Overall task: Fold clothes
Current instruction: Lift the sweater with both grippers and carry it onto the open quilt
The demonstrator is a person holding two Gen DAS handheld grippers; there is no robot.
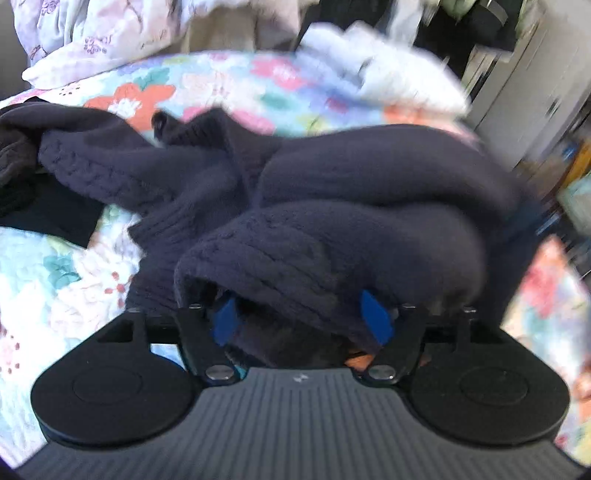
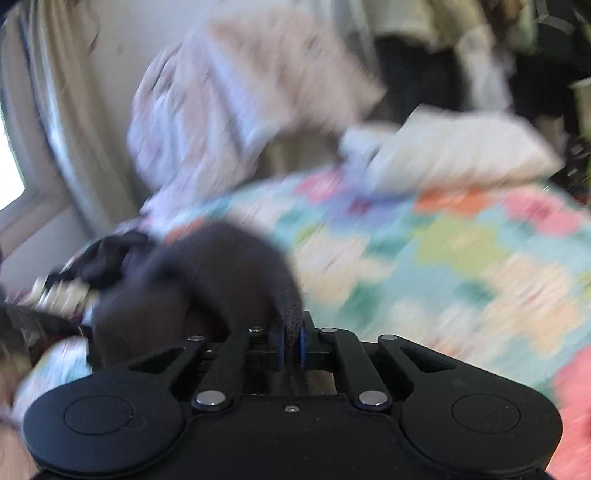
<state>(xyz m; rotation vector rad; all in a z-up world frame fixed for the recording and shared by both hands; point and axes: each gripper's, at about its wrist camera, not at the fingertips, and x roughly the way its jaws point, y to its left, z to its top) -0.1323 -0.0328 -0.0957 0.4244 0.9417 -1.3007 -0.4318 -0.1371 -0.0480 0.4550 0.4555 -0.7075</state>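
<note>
Navy sweater (image 2: 207, 280) pinched between right fingers (image 2: 302, 347)

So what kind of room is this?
Most likely a bedroom: a bed with a floral quilt, a pillow at its head, and a navy knit sweater lying on it.

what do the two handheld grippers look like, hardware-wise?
Both match: the left gripper and right gripper have black linkage arms on silver pivot bolts, blue finger pads, and two round black discs. The left body is ribbed grey; the right is smooth black.
</note>
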